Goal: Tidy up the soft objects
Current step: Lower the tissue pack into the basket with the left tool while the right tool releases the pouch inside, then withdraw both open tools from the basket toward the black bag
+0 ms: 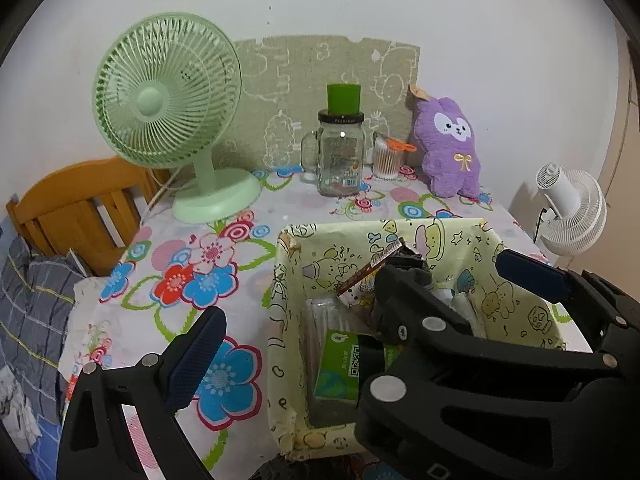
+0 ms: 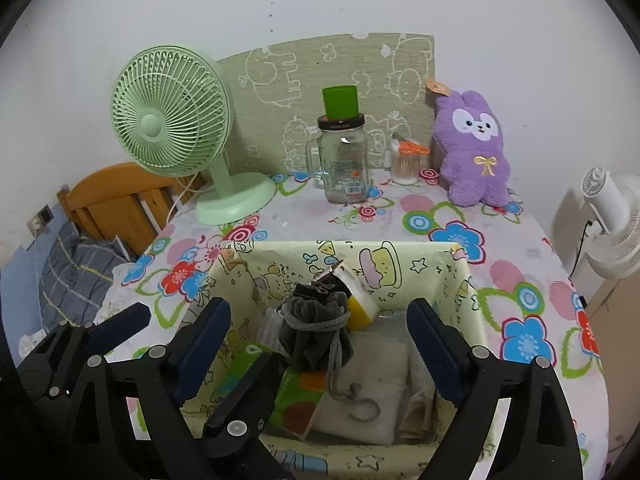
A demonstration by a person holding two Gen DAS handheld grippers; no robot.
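A yellow cartoon-print fabric basket (image 1: 280, 320) (image 2: 424, 256) stands on the floral table at the front. It holds a grey drawstring pouch (image 2: 316, 316), white folded cloth (image 2: 376, 392), a green tissue pack (image 1: 340, 364) and snack packets. A purple plush bunny (image 1: 452, 140) (image 2: 476, 144) leans on the wall at the back right. My right gripper (image 2: 320, 336) is open over the basket, its jaws either side of the pouch. My left gripper (image 1: 360, 304) is open, its left finger outside the basket's left wall. The black arm of the right gripper (image 1: 440, 328) crosses the left wrist view.
At the back of the table stand a green desk fan (image 1: 168, 92), a glass jar (image 1: 340, 156) with a green cup on top, and a cotton-swab holder (image 1: 387, 158). A white fan (image 1: 576, 212) is off the right edge, a wooden bed frame (image 1: 76, 204) on the left.
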